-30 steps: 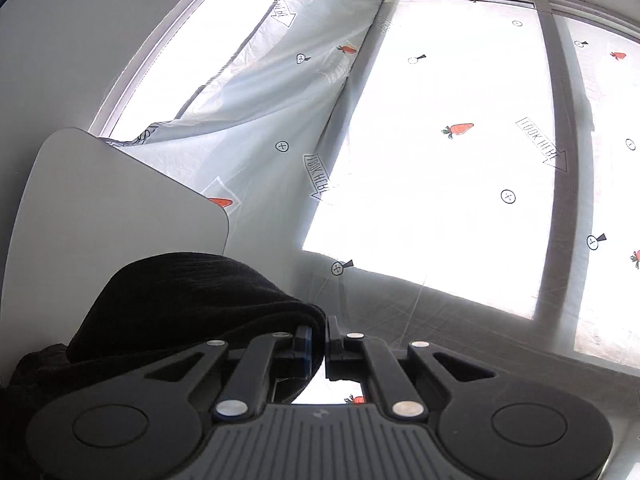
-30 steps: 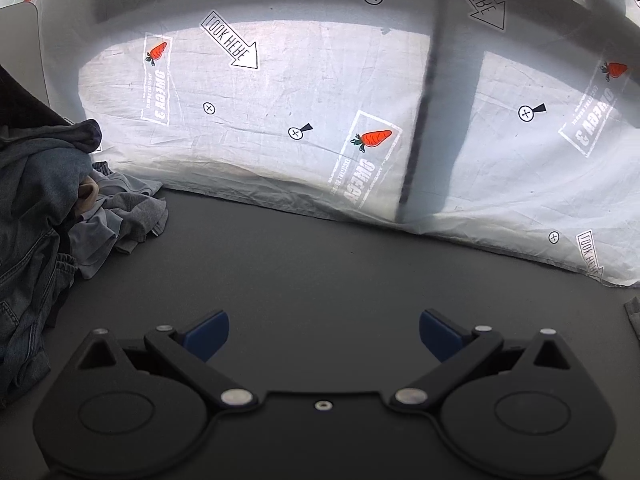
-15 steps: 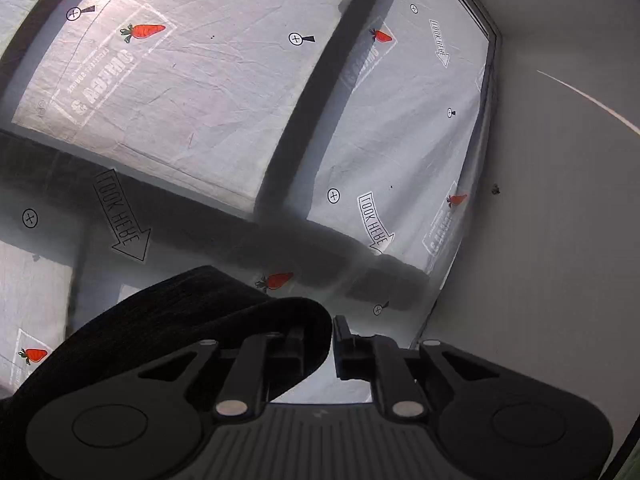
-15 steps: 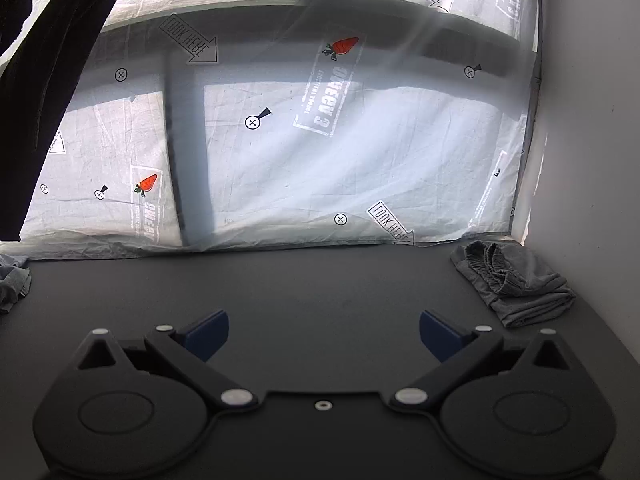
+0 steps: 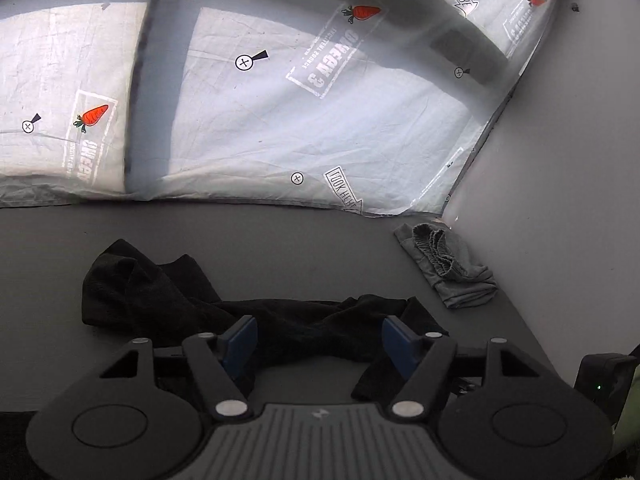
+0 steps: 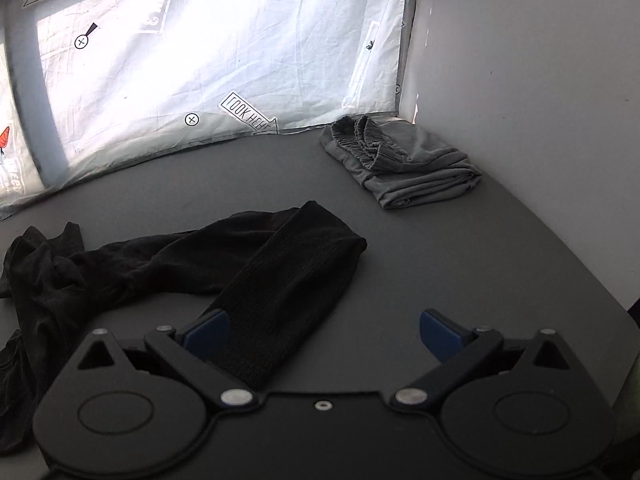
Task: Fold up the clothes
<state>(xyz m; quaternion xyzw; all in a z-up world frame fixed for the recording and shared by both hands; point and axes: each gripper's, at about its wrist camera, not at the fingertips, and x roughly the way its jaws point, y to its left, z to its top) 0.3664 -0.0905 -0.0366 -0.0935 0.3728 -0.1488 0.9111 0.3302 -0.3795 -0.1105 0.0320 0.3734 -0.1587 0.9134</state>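
A black garment (image 5: 168, 300) lies crumpled on the grey table (image 5: 280, 248). In the right wrist view it (image 6: 280, 280) stretches from the left edge to a ribbed end near the middle. My left gripper (image 5: 320, 340) is open and empty just above the garment's near edge. My right gripper (image 6: 324, 328) is open and empty, with its left pad (image 6: 206, 330) over the ribbed part of the cloth.
A folded grey garment (image 5: 448, 268) sits in the far right corner against the wall, also in the right wrist view (image 6: 400, 164). A printed white sheet (image 5: 300, 120) hangs behind the table. The table's right edge (image 6: 600, 280) curves near my right gripper.
My left gripper held the black garment up in the air; it has let go and opened, and the garment now lies on the table. Both views swung toward the right corner.
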